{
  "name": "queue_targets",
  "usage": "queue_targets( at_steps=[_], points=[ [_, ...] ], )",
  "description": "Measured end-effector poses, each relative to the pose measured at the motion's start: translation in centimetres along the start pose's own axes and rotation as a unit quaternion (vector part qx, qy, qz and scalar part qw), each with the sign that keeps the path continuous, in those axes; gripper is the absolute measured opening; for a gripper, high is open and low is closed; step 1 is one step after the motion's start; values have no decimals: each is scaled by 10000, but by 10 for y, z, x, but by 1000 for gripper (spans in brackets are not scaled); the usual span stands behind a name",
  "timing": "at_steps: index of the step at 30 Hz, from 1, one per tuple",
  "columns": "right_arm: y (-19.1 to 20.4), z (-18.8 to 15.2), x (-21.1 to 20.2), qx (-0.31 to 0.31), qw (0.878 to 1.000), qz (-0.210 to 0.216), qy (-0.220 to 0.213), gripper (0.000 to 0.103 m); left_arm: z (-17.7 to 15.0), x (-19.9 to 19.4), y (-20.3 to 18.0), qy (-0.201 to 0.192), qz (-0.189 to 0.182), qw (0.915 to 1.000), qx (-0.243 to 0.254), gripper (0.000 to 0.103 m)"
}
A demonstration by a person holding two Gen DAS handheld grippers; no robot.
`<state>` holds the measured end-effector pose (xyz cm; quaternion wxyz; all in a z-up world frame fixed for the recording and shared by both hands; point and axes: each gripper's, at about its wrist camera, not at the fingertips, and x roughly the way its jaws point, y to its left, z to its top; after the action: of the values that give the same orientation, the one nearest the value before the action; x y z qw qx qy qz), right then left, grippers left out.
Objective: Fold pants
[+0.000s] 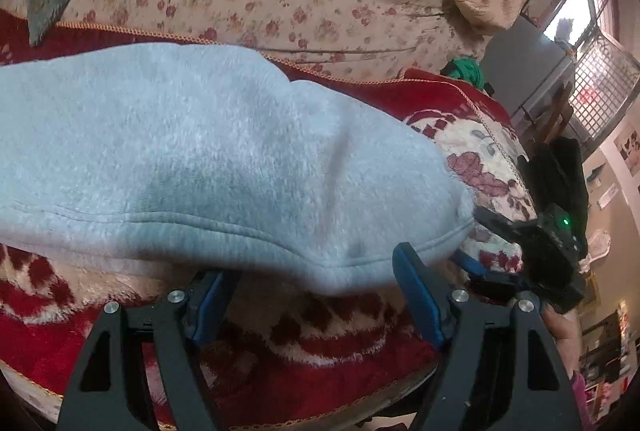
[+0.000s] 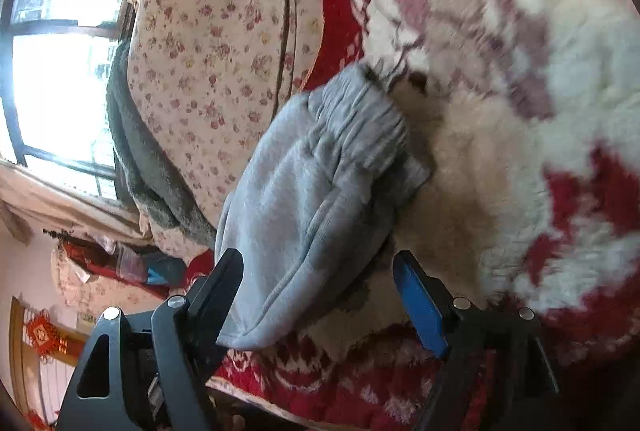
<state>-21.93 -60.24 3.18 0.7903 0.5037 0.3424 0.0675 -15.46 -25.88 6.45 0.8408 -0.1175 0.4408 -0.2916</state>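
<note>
pants [image 1: 192,151]: grey fleece, folded, mid-frame on red/cream blanket [image 1: 320,343]
L gripper [image 1: 316,271]: jaws spread, hem edge lying between, no pinch
R gripper [image 2: 320,279]: jaws spread, pants corner betw., no pinch

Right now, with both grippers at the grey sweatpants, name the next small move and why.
Probably draw both grippers back: the left gripper and right gripper stand open, and the grey sweatpants lie doubled over on the red floral blanket, waistband on top.

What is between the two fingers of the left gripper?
In the left wrist view, the hemmed edge of the grey pants hangs between the open left gripper's fingers, over the red-and-cream blanket.
</note>
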Motion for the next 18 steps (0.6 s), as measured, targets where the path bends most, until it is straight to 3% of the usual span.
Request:
queue_targets(
  at_steps=[5, 6, 7, 10, 13, 18],
  points=[
    [-15, 14, 32, 437, 9984, 353, -55, 81, 1, -3, 1, -5, 23, 10000, -62, 76],
    [-16, 18, 35, 492, 9974, 514, -134, 76, 1, -4, 0, -29, 40, 10000, -48, 76],
    [-16, 20, 37, 498, 9965, 648, -149, 57, 1, -6, -1, -81, 80, 9999, -17, 76],
    [-16, 24, 35, 485, 9952, 810, -265, 37, 2, -10, -3, -137, 120, 9998, 19, 76],
    [-3, 26, 20, 280, 9943, 936, -419, 29, 5, -12, -2, -154, 143, 9998, 33, 76],
    [22, 17, -15, -228, 9931, 1013, -546, 25, 13, -23, 2, -349, 125, 9993, -72, 76]
  ],
)
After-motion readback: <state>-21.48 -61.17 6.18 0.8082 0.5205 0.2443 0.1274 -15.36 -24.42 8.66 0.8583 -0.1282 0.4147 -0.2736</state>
